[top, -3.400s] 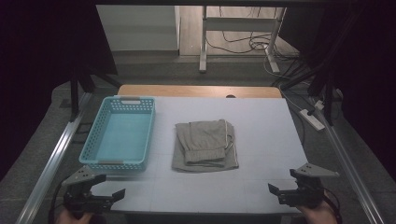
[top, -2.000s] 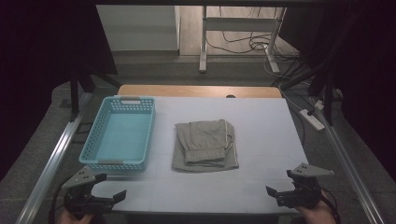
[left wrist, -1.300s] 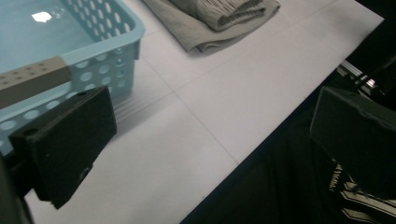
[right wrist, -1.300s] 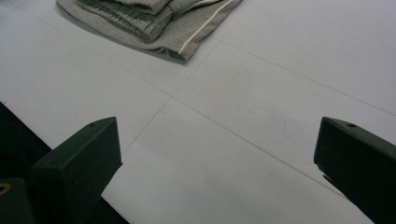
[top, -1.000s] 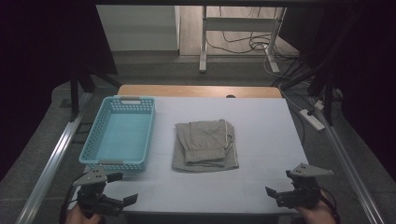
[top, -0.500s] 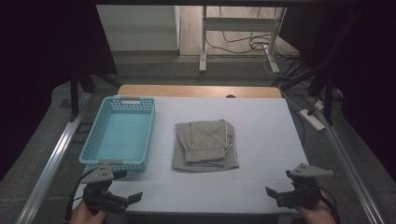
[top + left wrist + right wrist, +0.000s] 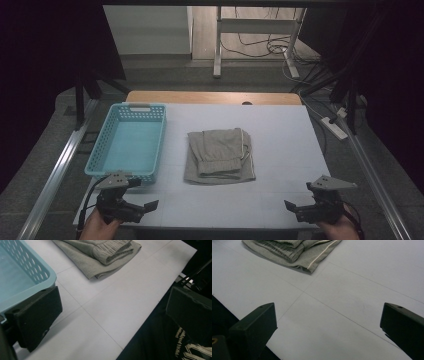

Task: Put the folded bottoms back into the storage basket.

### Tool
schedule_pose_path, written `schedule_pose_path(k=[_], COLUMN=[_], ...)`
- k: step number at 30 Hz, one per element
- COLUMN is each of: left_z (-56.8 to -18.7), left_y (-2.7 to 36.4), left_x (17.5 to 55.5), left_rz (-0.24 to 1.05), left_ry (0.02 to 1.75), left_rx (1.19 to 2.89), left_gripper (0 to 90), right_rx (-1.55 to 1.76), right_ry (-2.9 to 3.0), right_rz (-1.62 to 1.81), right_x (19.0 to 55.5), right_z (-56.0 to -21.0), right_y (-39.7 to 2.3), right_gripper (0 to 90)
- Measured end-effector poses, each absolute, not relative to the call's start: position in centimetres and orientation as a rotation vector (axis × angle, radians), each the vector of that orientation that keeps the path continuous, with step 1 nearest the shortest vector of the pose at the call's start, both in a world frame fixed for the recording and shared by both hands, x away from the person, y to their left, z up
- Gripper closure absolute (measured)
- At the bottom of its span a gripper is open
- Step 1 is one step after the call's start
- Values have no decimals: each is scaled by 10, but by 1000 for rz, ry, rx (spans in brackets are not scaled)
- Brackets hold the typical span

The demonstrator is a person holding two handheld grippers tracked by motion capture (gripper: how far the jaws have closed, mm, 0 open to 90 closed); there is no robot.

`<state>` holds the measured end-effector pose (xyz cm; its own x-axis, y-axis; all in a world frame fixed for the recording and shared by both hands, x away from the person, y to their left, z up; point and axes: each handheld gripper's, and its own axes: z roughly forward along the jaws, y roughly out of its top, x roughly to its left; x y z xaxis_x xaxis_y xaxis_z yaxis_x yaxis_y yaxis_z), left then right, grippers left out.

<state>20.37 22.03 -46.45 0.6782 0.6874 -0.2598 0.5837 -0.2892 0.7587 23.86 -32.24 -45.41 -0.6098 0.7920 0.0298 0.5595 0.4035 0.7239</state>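
A: Which step is this?

B: The approach, I judge; the folded grey trousers (image 7: 220, 155) lie mid-table, just beside the blue basket (image 7: 131, 140); left gripper (image 7: 141, 208) and right gripper (image 7: 295, 209) hover at the near edge, jaws wide, holding nothing.

A: Next?

B: Probably both reach forward and pinch the trousers' near edge.

Grey folded trousers (image 7: 220, 155) with a white stripe, turquoise basket (image 7: 100, 150), white table (image 7: 290, 130).
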Motion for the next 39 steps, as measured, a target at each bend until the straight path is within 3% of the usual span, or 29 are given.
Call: schedule_pose_path(k=[39], left_z=[-462], left_y=[167], left_x=[273], left_rz=[146], left_ry=[991], left_rx=[2072], left_gripper=[5], right_rx=[1153], right_ry=[2358], right_rz=[999], right_x=[238], right_z=[-455], right_y=[-321], right_gripper=[12])
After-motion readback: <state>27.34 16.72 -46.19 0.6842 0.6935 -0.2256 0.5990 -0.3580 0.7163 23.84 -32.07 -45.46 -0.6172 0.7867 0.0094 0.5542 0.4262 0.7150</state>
